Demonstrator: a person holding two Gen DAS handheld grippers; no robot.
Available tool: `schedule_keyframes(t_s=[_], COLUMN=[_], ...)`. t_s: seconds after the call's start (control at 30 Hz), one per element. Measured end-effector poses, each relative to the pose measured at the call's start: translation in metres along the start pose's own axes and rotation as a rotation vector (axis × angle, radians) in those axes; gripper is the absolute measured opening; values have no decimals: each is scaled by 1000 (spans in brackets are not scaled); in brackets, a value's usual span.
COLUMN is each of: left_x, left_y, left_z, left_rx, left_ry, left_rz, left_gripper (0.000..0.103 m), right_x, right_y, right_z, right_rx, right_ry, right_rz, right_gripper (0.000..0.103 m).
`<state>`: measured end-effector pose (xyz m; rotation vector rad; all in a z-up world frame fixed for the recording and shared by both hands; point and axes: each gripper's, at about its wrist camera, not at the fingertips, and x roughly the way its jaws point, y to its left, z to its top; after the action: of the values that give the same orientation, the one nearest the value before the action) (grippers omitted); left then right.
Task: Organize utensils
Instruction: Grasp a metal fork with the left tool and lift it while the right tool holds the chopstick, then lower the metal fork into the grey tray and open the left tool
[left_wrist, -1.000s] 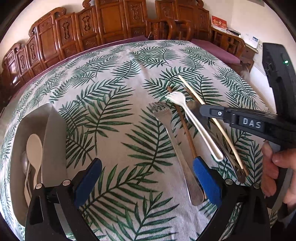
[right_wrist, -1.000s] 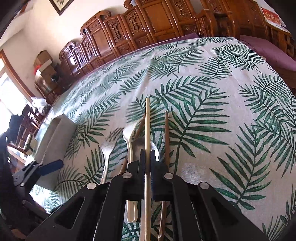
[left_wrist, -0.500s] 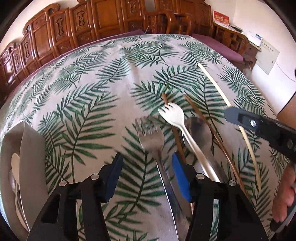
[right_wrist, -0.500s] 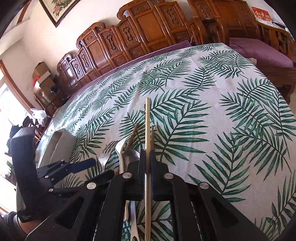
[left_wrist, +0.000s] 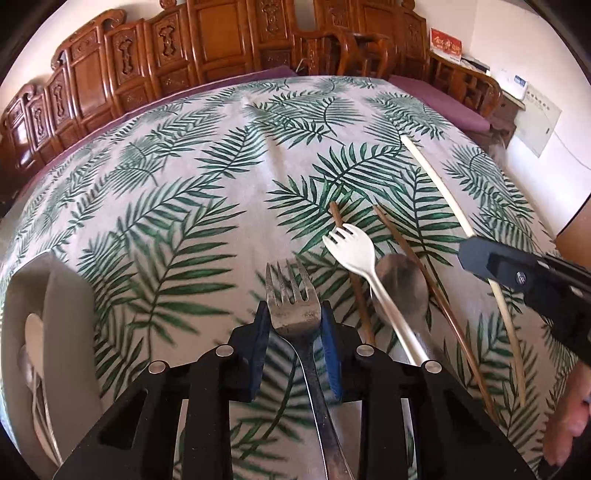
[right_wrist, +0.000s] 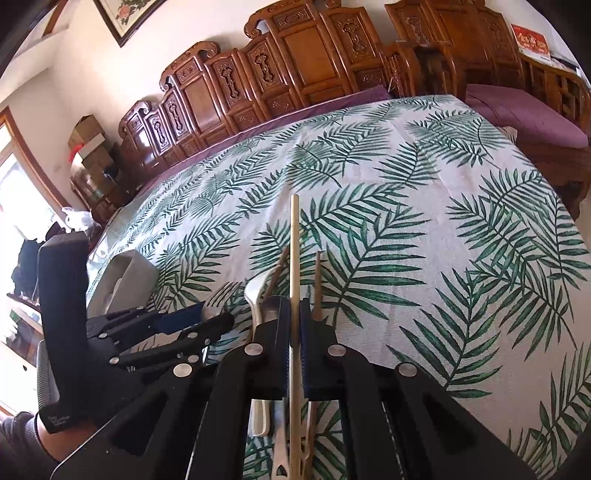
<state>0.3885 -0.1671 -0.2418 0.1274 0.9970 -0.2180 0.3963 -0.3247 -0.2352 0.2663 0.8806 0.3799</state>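
A metal fork (left_wrist: 288, 291) lies on the leaf-print tablecloth. My left gripper (left_wrist: 294, 321) straddles its head, jaws closing, and the blue pads (left_wrist: 260, 332) touch both of its sides. Right of it lie a white plastic fork (left_wrist: 354, 251), a metal spoon (left_wrist: 402, 280) and two brown chopsticks (left_wrist: 417, 266). My right gripper (right_wrist: 294, 314) is shut on a pale chopstick (right_wrist: 294, 240) that points forward over the cloth. This chopstick (left_wrist: 439, 184) and the right gripper (left_wrist: 476, 254) also show in the left wrist view.
A grey tray (left_wrist: 62, 295) at the left holds a white spoon (left_wrist: 35, 332) and other utensils; the tray (right_wrist: 129, 273) sits beyond the left gripper (right_wrist: 207, 314) in the right wrist view. Carved wooden benches (left_wrist: 221, 44) line the far side of the table.
My left gripper has shifted right over the metal fork, and its jaws have narrowed from wide apart down to the fork's head. The right gripper keeps its grip on the pale chopstick.
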Motion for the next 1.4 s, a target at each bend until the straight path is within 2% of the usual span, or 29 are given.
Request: schedule_keyframes(t_s=[0.1,0.47,0.67,0.97,1.2,1.4], left_x=[-18,-115,-138,-162,-194,-220], left_y=[7,25,27,39,66,100], left_z=[-7,-29,-33,-31,-33,-42], left_rx=[-22,-30,-23,-35,-45,-59], left_ry=[-22,-226,-292,-330,-364,-393], left_rz=[-20,-87,-96,-85,-54,0], left_gripper=[25,24,24,24,24,24], right_x=[-7,-31,-36,-44,-50,-57], right_y=[9,46,56,69,95,123], right_z=[0,-11,-16,-21,-24,-28], right_rx=[-15,-69,-83,-115,-159,-203], right_ry=[-14,-76,-94,-112,-129,-154], right_rz=[-1,17,13,15,47,66], right_gripper=[6,6,6,6,6,6])
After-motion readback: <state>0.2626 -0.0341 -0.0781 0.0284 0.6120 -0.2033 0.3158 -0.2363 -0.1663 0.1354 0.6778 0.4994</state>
